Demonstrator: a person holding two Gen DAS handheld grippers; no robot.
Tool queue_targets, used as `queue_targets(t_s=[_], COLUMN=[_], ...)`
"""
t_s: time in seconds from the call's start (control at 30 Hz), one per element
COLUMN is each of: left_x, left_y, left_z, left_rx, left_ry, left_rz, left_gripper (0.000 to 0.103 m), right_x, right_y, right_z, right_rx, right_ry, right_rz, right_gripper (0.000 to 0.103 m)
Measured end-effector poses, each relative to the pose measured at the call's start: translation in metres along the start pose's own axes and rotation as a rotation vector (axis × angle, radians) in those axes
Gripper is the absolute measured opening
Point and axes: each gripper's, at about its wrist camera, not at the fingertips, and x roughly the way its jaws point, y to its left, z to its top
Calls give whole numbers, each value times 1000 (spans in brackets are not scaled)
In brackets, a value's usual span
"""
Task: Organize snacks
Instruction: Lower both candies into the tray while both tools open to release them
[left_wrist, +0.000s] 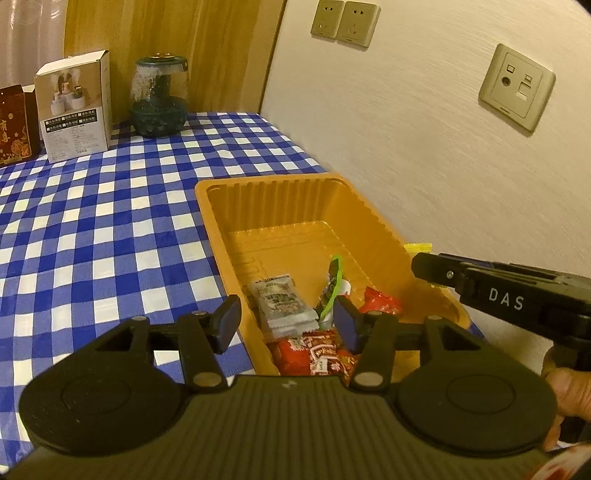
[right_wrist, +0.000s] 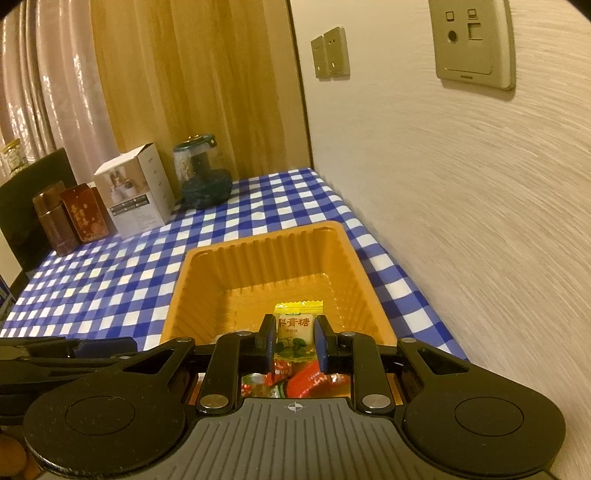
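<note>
Left gripper: jaws apart, pads pressing on nothing, poised over the near end of the orange tray, one finger outside the tray's left wall, the other inside. Straight ahead of it, in the tray: grey sachets stacked by the left wall, a green-edged strip packet leaning beside them, a red wrapper towards the right wall, more red packets at the near wall. Right gripper: clamped on a yellow candy, pads tight on both sides, print upright, top crimp sticking out past the fingertips. Hangs above the tray's near right part, candy off the tray floor; red and silver wrappers visible below it in the right wrist view. Seen from the left wrist view as a black body coming in over the tray's right rim, with a thumb behind it. Far half of the tray bare. Under the tray: blue-and-white checked cloth, right rim close to the wall. Well beyond the tray's far left corner: dark glass jar, white carton, red-brown tin, lined up against a wooden panel. On the wall above and right of the tray: twin power sockets and a data plate.
</note>
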Motion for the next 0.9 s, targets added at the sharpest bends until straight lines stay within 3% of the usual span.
queue_targets(t_s=[0.47, 0.57, 0.6, 0.63, 0.67, 0.9], left_x=[29, 34, 34, 35, 35, 30], left_y=[14, 17, 18, 19, 20, 30], left_z=[26, 30, 31, 31, 31, 19], left_rx=[30, 34, 36, 36, 34, 12], left_ry=[-16, -20, -21, -23, -24, -15], left_rz=[28, 30, 31, 32, 33, 44], left_gripper=[55, 55, 56, 57, 60, 67], right_x=[46, 57, 60, 63, 64, 59], right_y=[2, -2, -5, -9, -12, -24], right_z=[19, 22, 23, 24, 25, 20], right_rx=[-13, 12, 37, 71, 89, 136], right_ry=[8, -4, -7, -13, -22, -21], right_rz=[27, 73, 96, 106, 101, 52], right_gripper=[22, 23, 34, 63, 74, 74])
